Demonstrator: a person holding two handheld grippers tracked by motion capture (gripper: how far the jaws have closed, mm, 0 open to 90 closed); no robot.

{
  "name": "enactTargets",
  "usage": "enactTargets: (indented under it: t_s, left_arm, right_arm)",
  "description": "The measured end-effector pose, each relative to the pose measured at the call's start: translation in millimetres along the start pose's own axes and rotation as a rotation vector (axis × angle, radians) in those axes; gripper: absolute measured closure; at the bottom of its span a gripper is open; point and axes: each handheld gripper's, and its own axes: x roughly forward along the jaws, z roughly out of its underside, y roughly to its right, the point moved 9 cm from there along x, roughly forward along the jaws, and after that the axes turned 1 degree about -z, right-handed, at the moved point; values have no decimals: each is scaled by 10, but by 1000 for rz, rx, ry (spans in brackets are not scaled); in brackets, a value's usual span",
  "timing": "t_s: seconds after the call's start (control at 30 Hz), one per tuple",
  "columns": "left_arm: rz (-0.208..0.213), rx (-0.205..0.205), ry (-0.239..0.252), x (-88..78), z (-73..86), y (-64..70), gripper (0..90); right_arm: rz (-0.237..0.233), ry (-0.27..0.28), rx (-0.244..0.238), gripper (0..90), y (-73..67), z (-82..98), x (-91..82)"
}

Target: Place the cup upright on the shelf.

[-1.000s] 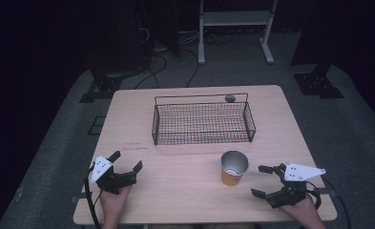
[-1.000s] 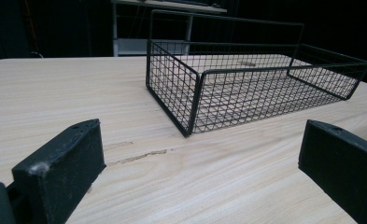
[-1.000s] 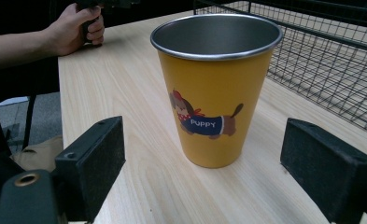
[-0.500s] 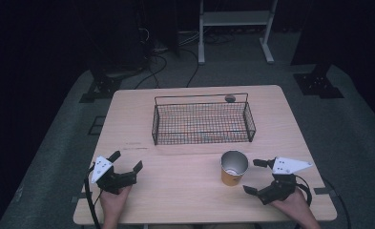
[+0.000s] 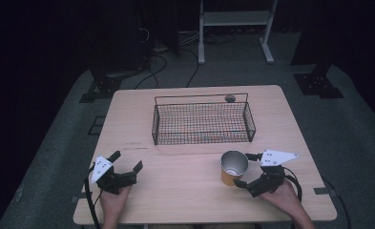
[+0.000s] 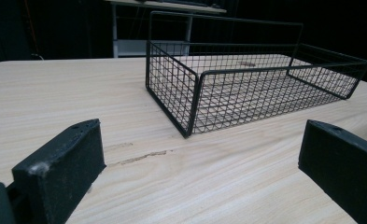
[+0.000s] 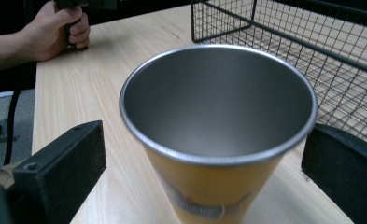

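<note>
Two grippers work at the near edge of the surface (image 5: 185,191), one in each of the person's hands. The right gripper (image 5: 246,170) sits toward the near right corner with its jaws spread wide on either side of the cup (image 5: 234,168), one jaw beyond it and one on the near side; in the right gripper view the cup (image 7: 218,126) stands upright between the two jaws with gaps on both sides, not pinched. The cup is metal inside and orange outside, and it stands just in front of the basket's near right corner. The basket (image 5: 202,138) sits mid-surface toward the far edge. The left gripper (image 5: 127,161) rests near the near left corner, jaws wide, pointing at the basket (image 6: 190,93) and holding nothing.
</note>
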Motion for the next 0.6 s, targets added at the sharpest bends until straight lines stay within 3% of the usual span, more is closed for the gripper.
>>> enactTargets:
  t_s: [0.6]
  left_arm:
    - [2, 1, 1, -2, -1, 1, 0]
  right_arm:
    - [-8, -14, 3, 0, 16, -45, 238]
